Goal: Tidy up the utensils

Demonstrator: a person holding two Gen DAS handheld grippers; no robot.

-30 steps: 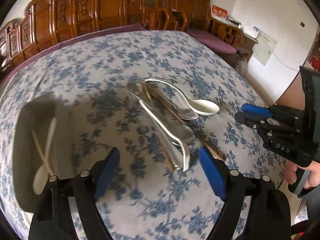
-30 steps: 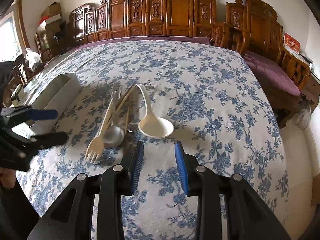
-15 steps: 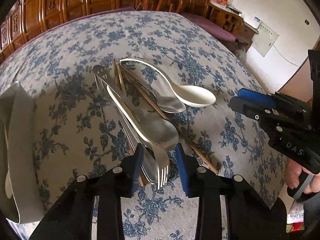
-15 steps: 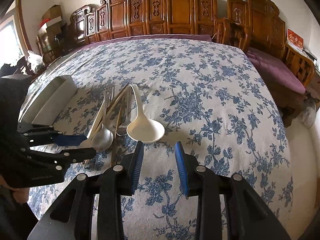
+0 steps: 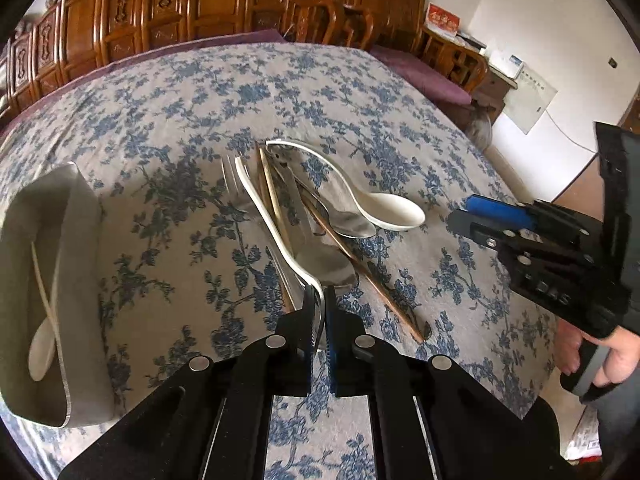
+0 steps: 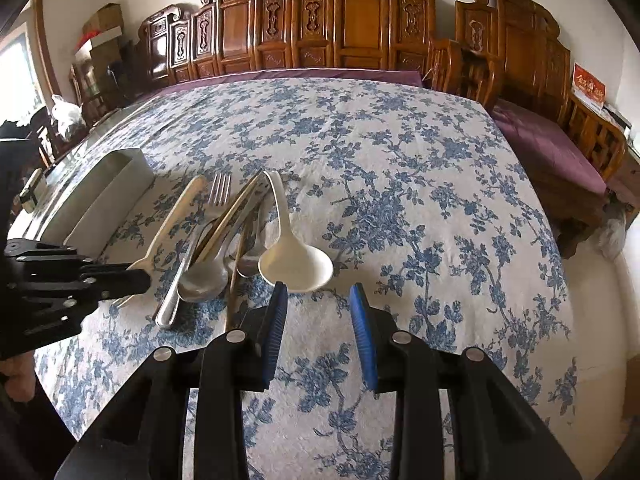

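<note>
Cream fork (image 5: 272,220) clamped in left gripper (image 5: 319,300) fingers, spoons (image 5: 340,220) crowding; right gripper (image 6: 319,300) part-open

The white fork (image 5: 264,216)'s tines vanish between the left gripper (image 5: 319,300)'s pads. The tray (image 5: 80,288)'s near end is cut by the picture edge, and the chopsticks (image 5: 360,264) lie partly buried under spoons.

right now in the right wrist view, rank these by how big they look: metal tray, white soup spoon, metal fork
1. metal tray, largest, though partly cut off by the left gripper.
2. white soup spoon.
3. metal fork, mostly buried in the pile, so its rank against the nearer spoon is unsure.
</note>
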